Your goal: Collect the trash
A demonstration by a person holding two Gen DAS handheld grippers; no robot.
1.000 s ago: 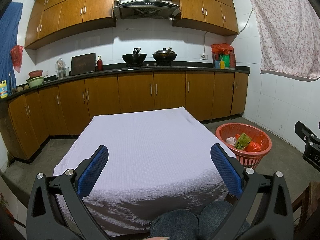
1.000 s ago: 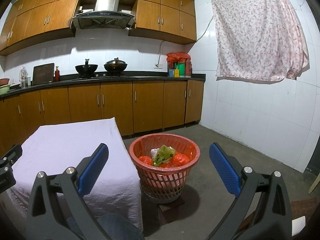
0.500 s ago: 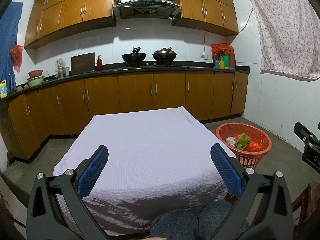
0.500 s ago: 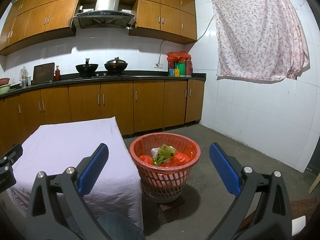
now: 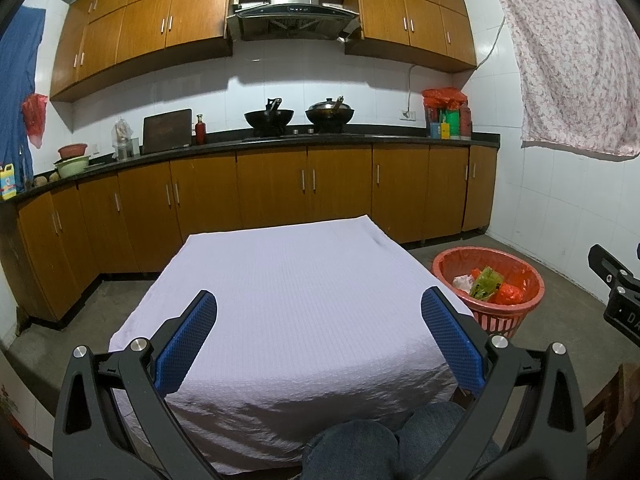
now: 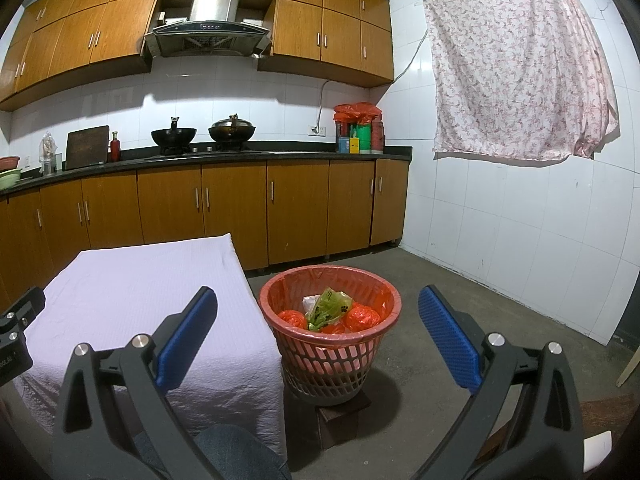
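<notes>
Hidden under packed trash (image 6: 329, 312): the floor of the red basket (image 6: 276, 288); cut off by the frame edge: the lower bodies of both grippers. Hard to tell apart: the crumpled pieces, reading as two orange-red wads, a white scrap and a green paw-print wrapper (image 6: 330, 306) lying slanted, long axis rising toward the basket's far rim. Upright on a dark block on the floor, just beside the right edge of the cloth-covered worktop (image 5: 304, 300), mouth up, lined with a red bag. Left gripper (image 5: 318, 336) over the worktop, jaws spread wide, holding nothing. Right gripper (image 6: 318, 334) facing the basket, jaws spread wide, likewise holding nothing.
</notes>
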